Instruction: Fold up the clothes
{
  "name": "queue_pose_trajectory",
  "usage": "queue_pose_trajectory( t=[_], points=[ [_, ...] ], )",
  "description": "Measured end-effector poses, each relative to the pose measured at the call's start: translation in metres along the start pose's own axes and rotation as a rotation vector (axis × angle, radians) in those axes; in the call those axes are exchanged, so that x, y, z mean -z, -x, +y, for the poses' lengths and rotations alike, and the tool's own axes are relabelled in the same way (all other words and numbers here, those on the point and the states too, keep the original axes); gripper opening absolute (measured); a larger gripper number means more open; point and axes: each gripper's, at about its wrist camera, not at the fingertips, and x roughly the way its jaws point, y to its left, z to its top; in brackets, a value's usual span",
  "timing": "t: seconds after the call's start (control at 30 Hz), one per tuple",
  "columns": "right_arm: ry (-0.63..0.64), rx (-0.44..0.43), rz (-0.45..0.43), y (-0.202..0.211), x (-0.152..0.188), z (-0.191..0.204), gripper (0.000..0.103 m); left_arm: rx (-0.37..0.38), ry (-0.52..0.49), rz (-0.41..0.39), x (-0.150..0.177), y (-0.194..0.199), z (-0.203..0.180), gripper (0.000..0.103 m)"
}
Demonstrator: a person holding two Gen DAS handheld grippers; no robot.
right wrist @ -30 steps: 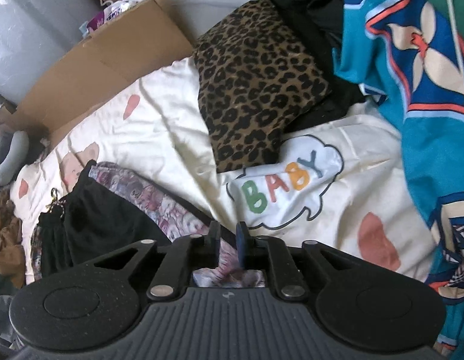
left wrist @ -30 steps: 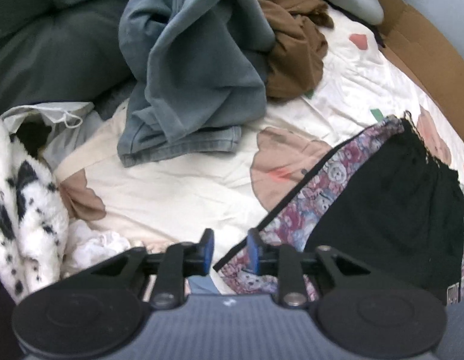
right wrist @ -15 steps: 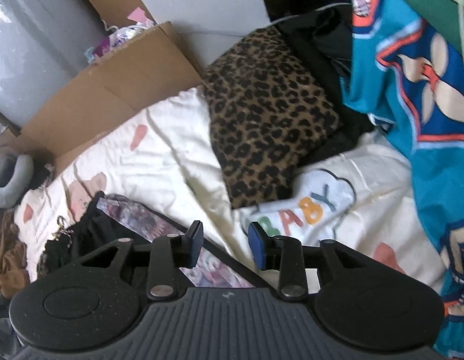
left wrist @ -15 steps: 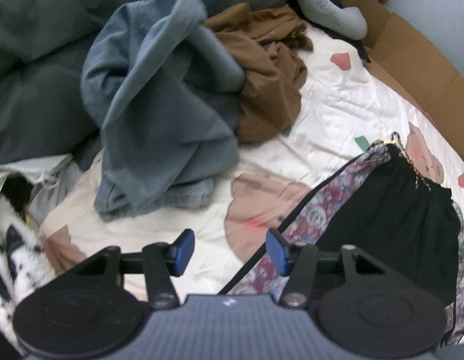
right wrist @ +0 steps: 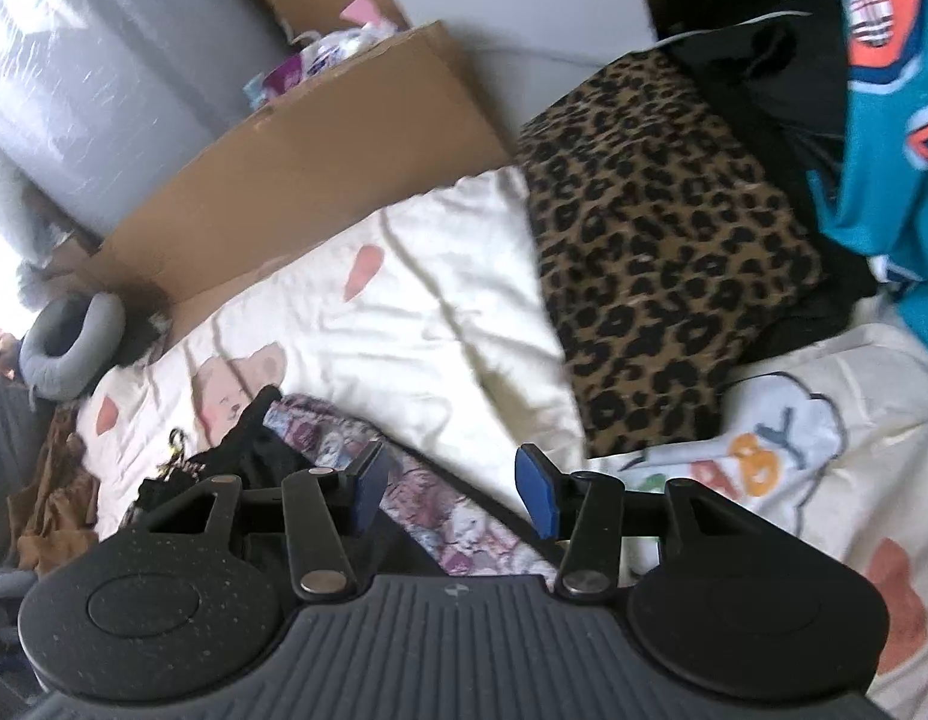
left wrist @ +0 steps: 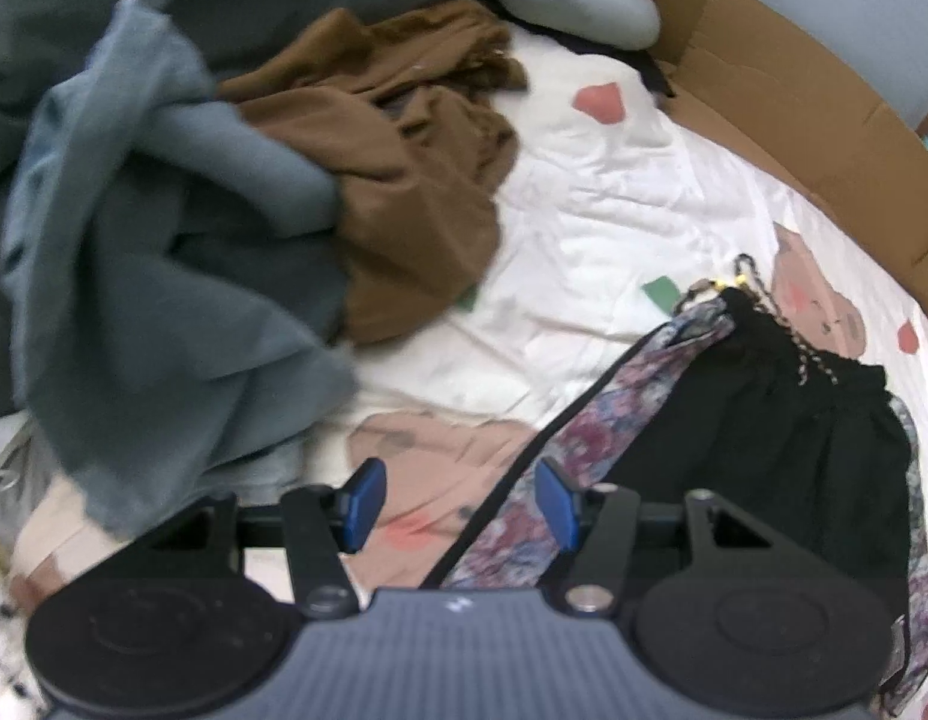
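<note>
Jaws apart on both: left gripper [left wrist: 458,501] half spread, nothing pressed between the pads; right gripper [right wrist: 449,489] opening at that moment, likewise gripping nothing. Hung over a folded garment [left wrist: 757,438], black with a printed border, flat on the cream bedsheet [left wrist: 583,228]. Lay with its long axis slanting up and away to the right in the left view, printed edge passing under the left gripper's right finger [left wrist: 556,501]. Same edge [right wrist: 440,510] ran beneath the right gripper, toward the lower right. Both near enough; neither clearly closer. Unfolded heap, blue garment [left wrist: 164,300] and brown one [left wrist: 416,180], off to the left, nearer the left hand's side. Folded leopard-print piece [right wrist: 661,252] beyond the right gripper.
</note>
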Motion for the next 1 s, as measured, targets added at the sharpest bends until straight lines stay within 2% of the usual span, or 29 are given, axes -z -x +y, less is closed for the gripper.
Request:
queue_pose_trajectory(
  t=[0.07,0.27,0.5,0.73,0.87,1.0],
  points=[
    [0.023,-0.014,0.008,-0.008,0.000,0.006,0.063,0.015,-0.017,-0.008,-0.008,-0.007,-0.011,0.058],
    [0.071,-0.049,0.009,-0.029,-0.005,0.024,0.070,0.065,-0.037,-0.025,-0.031,-0.026,-0.043,0.058],
    [0.184,-0.069,0.016,-0.058,-0.014,0.059,0.070,0.117,-0.073,-0.041,-0.051,-0.049,-0.076,0.059],
    [0.270,-0.131,0.091,-0.098,-0.029,0.094,0.069,0.157,-0.089,-0.064,-0.074,-0.073,-0.103,0.059],
    [0.338,-0.137,0.115,-0.121,-0.038,0.116,0.069,0.202,-0.059,-0.081,-0.090,-0.083,-0.124,0.059],
    [0.377,-0.165,0.123,-0.140,-0.038,0.132,0.069,0.235,-0.072,-0.097,-0.098,-0.092,-0.147,0.059]
  ],
)
